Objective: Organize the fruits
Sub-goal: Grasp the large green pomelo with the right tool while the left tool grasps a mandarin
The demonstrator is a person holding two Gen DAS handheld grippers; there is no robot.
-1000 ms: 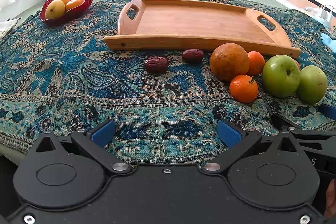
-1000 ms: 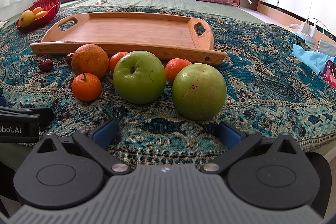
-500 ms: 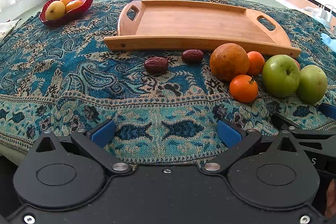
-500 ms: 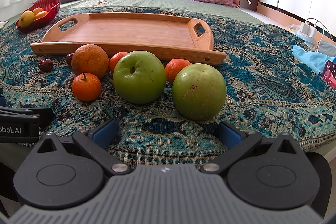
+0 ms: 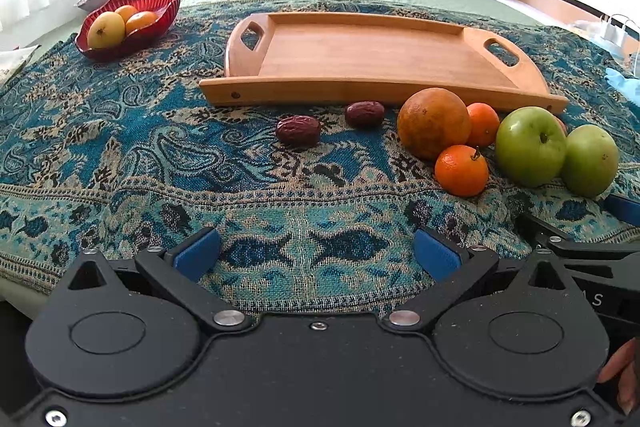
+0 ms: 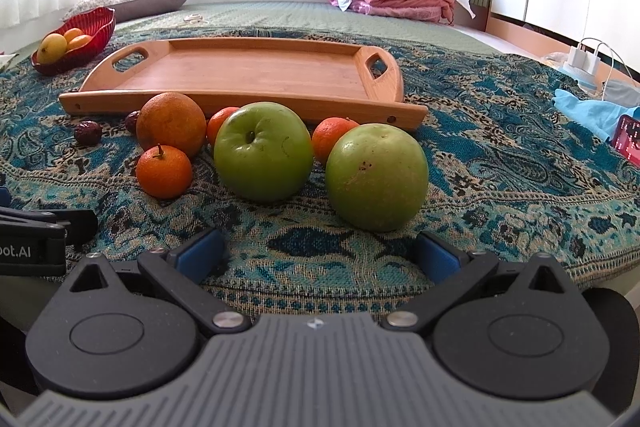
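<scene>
Two small orange mandarins are partly hidden: one point(image 6: 219, 123) behind the large rough-skinned orange point(image 6: 171, 123) and the stemmed green apple point(image 6: 263, 151), another point(image 6: 332, 141) between that apple and the rounder pale-green apple point(image 6: 377, 177). A third mandarin with a stalk point(image 6: 164, 171) lies in full view in front of the orange. Of two wrinkled dark-red dates, one point(image 6: 88, 133) is clear and the other point(image 6: 132, 121) is half covered by the orange.

Writing: the left gripper's body, cut off at the right-wrist view's edge, reads "oot.AI"; the letter "S" shows on the right gripper's body in the left view. A phone screen point(image 6: 628, 143) at the far right is illegible.

Containers: the rectangular wooden tray with cut-out handles point(image 5: 276, 99) holds nothing; all this fruit lies on the blue paisley bed cover point(image 5: 120, 147) just before its near rim. The red scalloped glass bowl point(image 5: 160, 1) holds a yellow fruit and two orange ones.

Left gripper point(image 5: 316, 251): jaws wide apart, holding nothing. Right gripper point(image 6: 318, 253): jaws wide apart, holding nothing, just short of the pale-green apple.
</scene>
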